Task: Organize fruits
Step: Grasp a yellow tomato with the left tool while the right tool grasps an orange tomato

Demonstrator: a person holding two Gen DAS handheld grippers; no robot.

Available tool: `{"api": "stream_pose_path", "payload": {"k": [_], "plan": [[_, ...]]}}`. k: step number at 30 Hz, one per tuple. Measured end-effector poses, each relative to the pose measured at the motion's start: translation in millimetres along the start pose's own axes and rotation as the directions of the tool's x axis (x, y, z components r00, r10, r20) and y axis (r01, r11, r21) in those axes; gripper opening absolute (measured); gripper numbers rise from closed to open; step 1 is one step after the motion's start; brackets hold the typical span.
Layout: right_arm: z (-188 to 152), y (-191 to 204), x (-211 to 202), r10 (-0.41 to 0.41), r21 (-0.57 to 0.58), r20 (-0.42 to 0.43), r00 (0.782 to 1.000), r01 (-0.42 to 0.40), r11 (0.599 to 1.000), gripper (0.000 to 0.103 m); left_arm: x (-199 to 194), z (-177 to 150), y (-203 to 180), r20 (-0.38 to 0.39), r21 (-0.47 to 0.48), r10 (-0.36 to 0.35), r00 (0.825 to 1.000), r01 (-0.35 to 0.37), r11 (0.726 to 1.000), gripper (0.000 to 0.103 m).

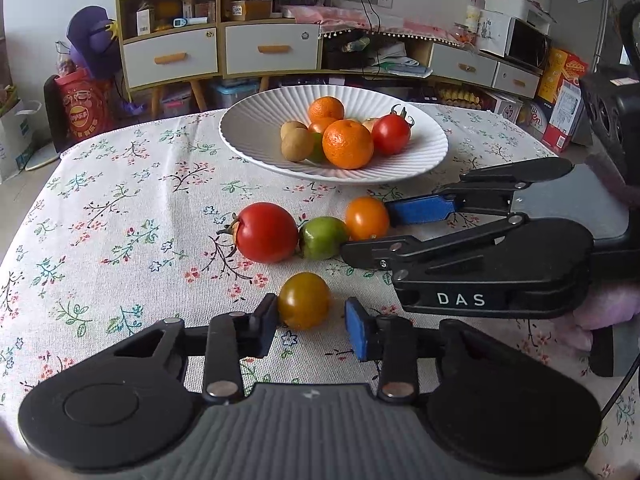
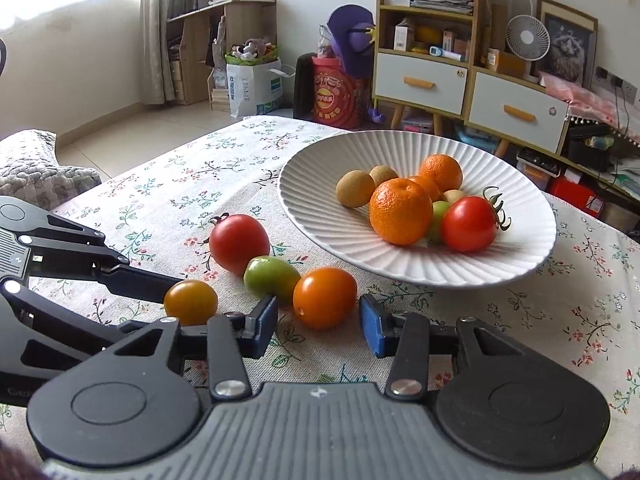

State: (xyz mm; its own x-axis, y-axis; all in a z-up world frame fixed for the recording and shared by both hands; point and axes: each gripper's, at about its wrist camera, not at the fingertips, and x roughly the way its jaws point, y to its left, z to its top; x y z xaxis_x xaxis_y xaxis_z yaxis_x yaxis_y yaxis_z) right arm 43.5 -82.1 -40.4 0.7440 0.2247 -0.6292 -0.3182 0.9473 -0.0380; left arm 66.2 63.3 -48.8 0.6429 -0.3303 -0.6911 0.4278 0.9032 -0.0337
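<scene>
While both claws sit low over the cloth, the left gripper (image 1: 310, 326) has its jaws drawn in around the yellow tomato (image 1: 303, 300), one pad touching, the other just shy, so no firm hold yet. Just beyond and to its right, the right gripper (image 2: 318, 326) brackets the orange tomato (image 2: 325, 297) the same way, pads near but not clearly pressing. Past those lie the green tomato (image 1: 323, 238) and the red tomato (image 1: 266, 232), untouched. Farther ahead the white plate (image 1: 256, 136) already carries several fruits; by my reckoning four remain.
</scene>
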Motion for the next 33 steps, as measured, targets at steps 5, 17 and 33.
{"api": "stream_pose_path", "payload": {"k": [5, 17, 33], "plan": [[1, -1, 0, -0.006, 0.01, 0.001, 1.0, 0.006, 1.0, 0.031, 0, 0, -1, -0.001, 0.004, 0.008, 1.0, -0.008, 1.0, 0.025], [0, -5, -5, -0.005, 0.05, -0.002, 1.0, 0.005, 0.999, 0.031, -1, 1, 3, -0.003, -0.026, 0.02, 1.0, -0.02, 0.999, 0.024], [-5, -11, -23, 0.013, 0.126, -0.007, 1.0, -0.012, 0.992, 0.031, -8, 6, 10, 0.015, -0.093, -0.001, 1.0, 0.002, 0.996, 0.024]]}}
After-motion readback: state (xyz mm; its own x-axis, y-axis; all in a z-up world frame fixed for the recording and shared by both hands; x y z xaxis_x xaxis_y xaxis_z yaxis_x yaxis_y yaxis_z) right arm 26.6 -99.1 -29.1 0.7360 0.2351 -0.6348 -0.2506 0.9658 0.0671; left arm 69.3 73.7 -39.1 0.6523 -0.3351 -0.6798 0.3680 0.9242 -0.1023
